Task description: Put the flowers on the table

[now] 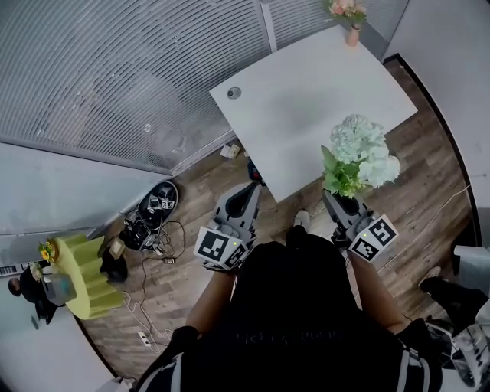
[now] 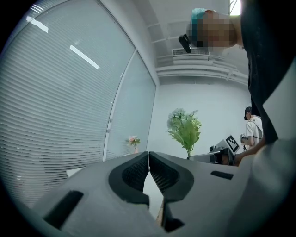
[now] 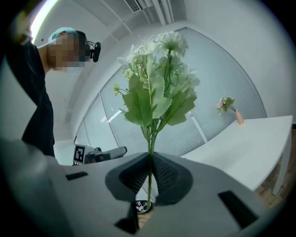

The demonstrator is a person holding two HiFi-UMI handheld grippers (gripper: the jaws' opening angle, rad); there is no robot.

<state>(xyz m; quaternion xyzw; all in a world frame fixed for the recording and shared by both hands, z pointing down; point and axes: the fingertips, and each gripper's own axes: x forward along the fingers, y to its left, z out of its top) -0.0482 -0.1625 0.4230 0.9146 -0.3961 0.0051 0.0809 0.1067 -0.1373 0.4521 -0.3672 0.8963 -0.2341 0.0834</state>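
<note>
The right gripper (image 3: 150, 159) has its jaws squeezed shut on the thin green stem of the flowers (image 3: 157, 83). The left gripper (image 2: 149, 155) has its jaws pressed together with nothing between them.

In the head view the flowers are a little right of the middle of the frame. They are held up in the air by the near edge of the white table (image 1: 306, 99) and are not lying on it yet. A small pink bunch in a vase (image 1: 351, 19) stands on the far corner of the table, at the top of the frame.

The bunch looks light. The stem looks thin and bendy, and the top is big, so it may wobble or twist in the jaws. The petals and leaves look soft and easy to squash, so the bare stem low down is the best place to hold.

The long way of the bunch runs from stem to blooms. In the right gripper view it stands straight up out of the jaws, with the blooms near the top of the frame
</note>
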